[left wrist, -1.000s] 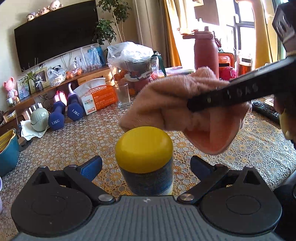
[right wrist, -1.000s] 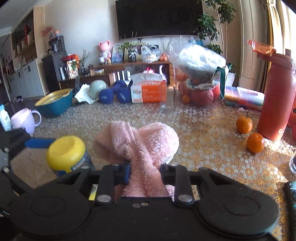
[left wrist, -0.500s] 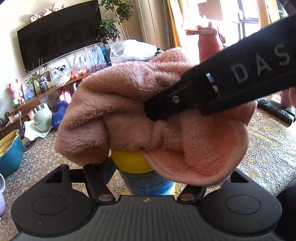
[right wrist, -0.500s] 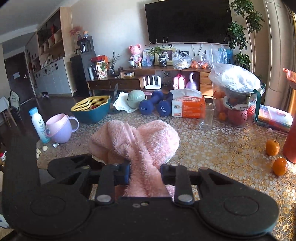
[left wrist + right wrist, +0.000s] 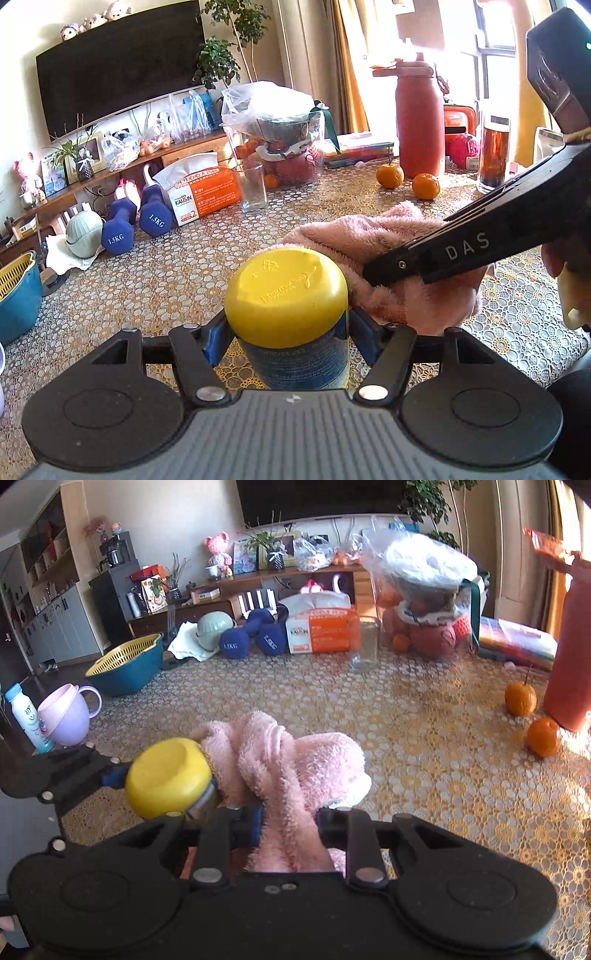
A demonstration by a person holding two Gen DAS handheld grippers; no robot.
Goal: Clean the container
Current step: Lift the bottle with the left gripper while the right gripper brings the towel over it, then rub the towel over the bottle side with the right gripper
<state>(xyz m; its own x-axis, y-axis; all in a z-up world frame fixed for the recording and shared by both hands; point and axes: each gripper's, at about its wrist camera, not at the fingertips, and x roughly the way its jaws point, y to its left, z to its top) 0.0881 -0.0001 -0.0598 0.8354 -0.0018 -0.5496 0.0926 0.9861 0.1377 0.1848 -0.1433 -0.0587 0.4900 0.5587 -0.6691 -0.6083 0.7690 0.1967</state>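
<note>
1. Here, the left gripper (image 5: 286, 332) pinched the container (image 5: 295, 332), its blue pads pressed on either side of the body just under the yellow lid (image 5: 286, 291). Its jaws had just been closing, with the container between them.
2. The container stood upright on the patterned tablecloth (image 5: 147, 280), near the front edge of the table (its blue label faced the left camera).
3. The right gripper (image 5: 288, 823) was clamped tight on a pink cloth (image 5: 291, 764), which bunched up between its fingers and bulged forward.
4. In the left view the right gripper (image 5: 384, 273) came in from the right, and the cloth (image 5: 369, 240) lay against the right side of the lid.
5. In the right view the cloth touched the lid (image 5: 166, 775) too, with the left gripper's fingers (image 5: 114, 775) showing beyond it on the left.
6. Farther back on the table stood a glass (image 5: 254, 186), a tissue box (image 5: 199, 195), two blue dumbbells (image 5: 118, 229) and a red bottle (image 5: 419, 122), with two oranges (image 5: 424, 186) beside the bottle.
</note>
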